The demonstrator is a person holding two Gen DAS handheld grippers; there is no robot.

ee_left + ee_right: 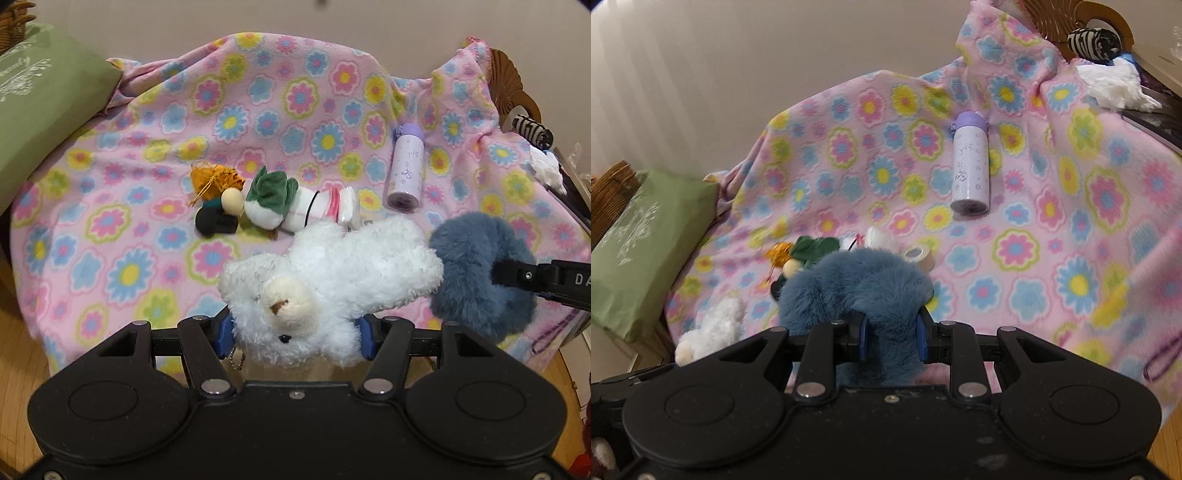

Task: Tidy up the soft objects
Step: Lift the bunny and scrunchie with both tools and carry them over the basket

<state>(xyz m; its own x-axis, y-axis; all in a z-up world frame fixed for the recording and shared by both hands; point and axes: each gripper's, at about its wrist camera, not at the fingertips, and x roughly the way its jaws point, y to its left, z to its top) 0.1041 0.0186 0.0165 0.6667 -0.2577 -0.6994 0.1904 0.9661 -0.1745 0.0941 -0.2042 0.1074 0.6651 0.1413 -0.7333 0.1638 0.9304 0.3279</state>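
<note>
My left gripper (295, 334) is shut on a white plush bear (325, 280), held above the pink flowered blanket (155, 155); the bear's head hangs between the blue pads. My right gripper (892, 332) is shut on a fluffy blue-grey scrunchie (857, 284), which also shows in the left wrist view as the scrunchie (476, 273) beside the bear, with a black finger of the right gripper pressed into it. The bear (713, 328) appears low at the left of the right wrist view. A pile of small soft toys (258, 199) lies on the blanket behind both.
A lilac bottle (404, 171) lies on the blanket at the right. A green cushion (40, 107) sits at the left edge. A wicker chair back (506, 81), a striped black-and-white roll (532, 129) and white tissue (546, 168) are at the far right. A tape roll (918, 256) lies near the toys.
</note>
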